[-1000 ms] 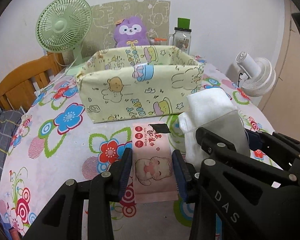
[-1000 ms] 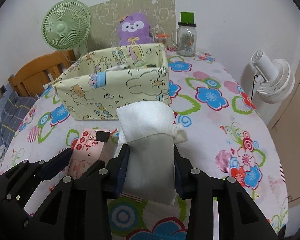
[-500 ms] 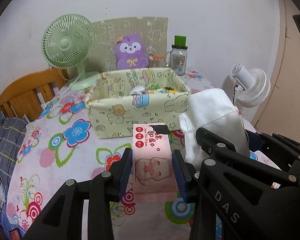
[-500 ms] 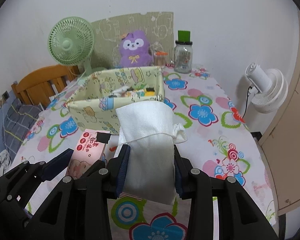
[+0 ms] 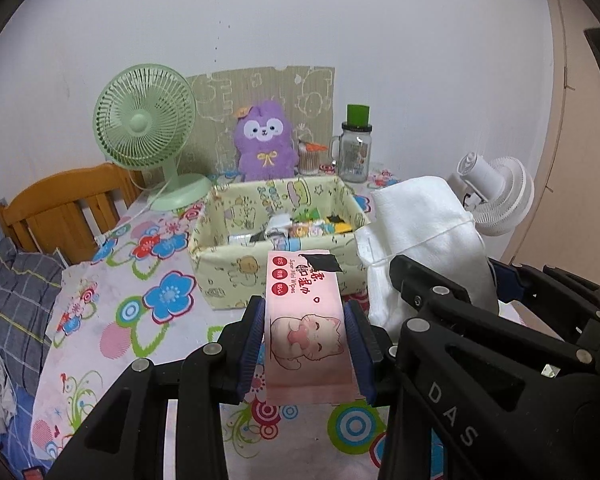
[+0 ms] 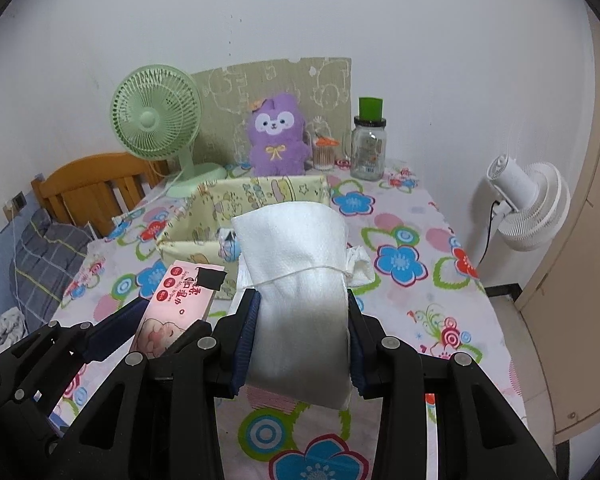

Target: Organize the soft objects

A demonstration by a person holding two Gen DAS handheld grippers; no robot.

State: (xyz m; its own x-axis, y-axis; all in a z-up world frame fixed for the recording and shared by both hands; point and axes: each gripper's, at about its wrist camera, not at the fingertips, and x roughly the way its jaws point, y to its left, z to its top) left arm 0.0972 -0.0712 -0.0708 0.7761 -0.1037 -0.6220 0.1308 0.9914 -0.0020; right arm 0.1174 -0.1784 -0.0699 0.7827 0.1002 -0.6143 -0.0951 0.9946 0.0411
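Note:
My left gripper (image 5: 305,312) is shut on a pink pack of wet wipes (image 5: 306,320) with a cartoon cat, held above the table in front of the yellow fabric box (image 5: 236,272). My right gripper (image 6: 300,316) is shut on a white cloth bag (image 6: 296,272) tied with a string, held just right of the wipes. The wipes also show in the right wrist view (image 6: 176,308), as does the box (image 6: 188,228). The box holds several small items.
A green fan (image 5: 144,124), a purple plush toy (image 5: 264,148) and a glass jar with a green lid (image 5: 356,148) stand behind the box. A white fan (image 6: 528,204) is off the table's right edge. A wooden chair (image 5: 68,204) stands at the left.
Both grippers have risen with their loads and drawn back from the box; I now look down into the box's inside.

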